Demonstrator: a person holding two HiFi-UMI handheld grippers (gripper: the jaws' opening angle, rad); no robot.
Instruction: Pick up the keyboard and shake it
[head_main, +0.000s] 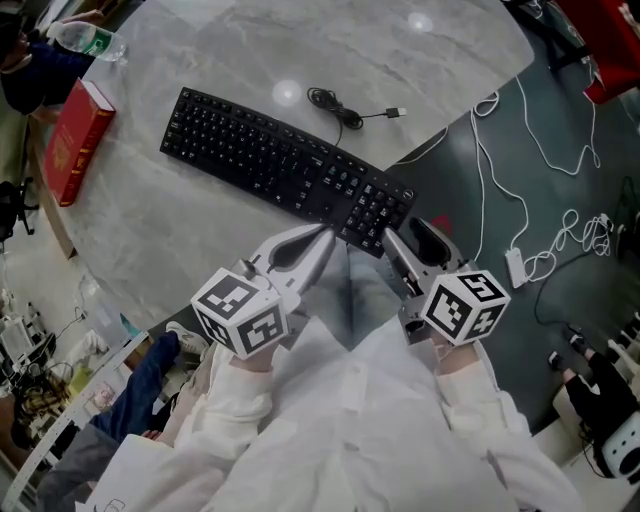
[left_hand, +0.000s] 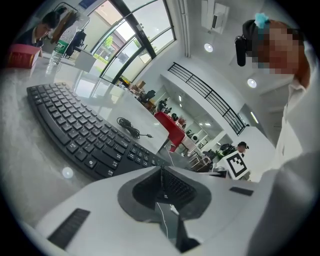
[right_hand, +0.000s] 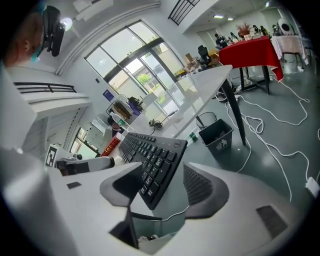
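1. Nearest in the head view, white sleeves (head_main: 330, 420) hide both hands. Only the two grippers reach out past them.
2. The left gripper (head_main: 322, 240) (left_hand: 161, 172) has its jaws pressed together with nothing between them. Its tip lies just beside the keyboard's near long edge, and whether it touches cannot be told.
3. The right gripper (head_main: 404, 228) (right_hand: 162, 185) has its jaws spread apart, with the keyboard's number-pad end standing between them. The pads are not closed on it. Whether the left-hand pad brushes the keys is hard to make out.
4. There is one keyboard (head_main: 280, 165) (left_hand: 75, 130) (right_hand: 155, 160). It is black and full-size with a number pad. It lies flat and diagonal on the pale, marble-patterned worktop (head_main: 200, 250), its number-pad end at the near rim. The small round mark on its corner is too small to read.
5. Behind it, one thin black cable (head_main: 335, 105) lies in a loose coil, its plug free on the worktop.
6. Farther left, one red book (head_main: 75, 140) sits at the rim.
7. Beyond the book lies one clear bottle (head_main: 90, 40) with a green label, its far end cut off by the frame.
8. To the right, white cables (head_main: 590, 232) trail over the dark floor, too tangled to count.
9. The right gripper view shows one dark bin (right_hand: 216, 135) on the floor below the worktop.
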